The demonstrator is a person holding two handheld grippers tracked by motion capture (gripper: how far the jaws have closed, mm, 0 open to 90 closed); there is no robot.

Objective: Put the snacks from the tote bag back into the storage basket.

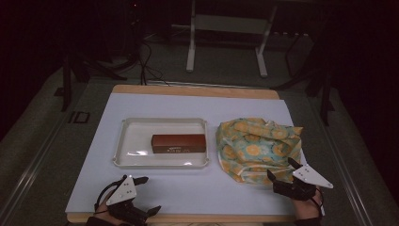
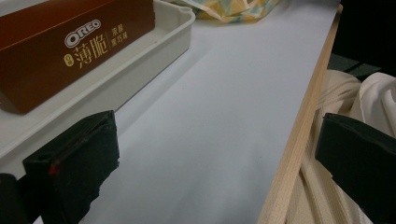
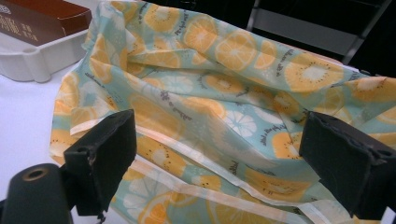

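White tabletop (image 1: 188, 188): right gripper (image 1: 285, 172), jaws spread, addresses the fruit-print bag's (image 1: 256, 146) near hem for gripping; left gripper (image 1: 146, 194) idles, released

Brown box (image 1: 179, 143) in white tray (image 1: 123, 150), citrus-print bag (image 1: 256, 146) beside it, right hand-held gripper (image 1: 283, 171) gaping at bag's near edge.

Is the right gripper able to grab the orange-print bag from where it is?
Probably yes. The right gripper is open at the near edge of the bag, with nothing between them.
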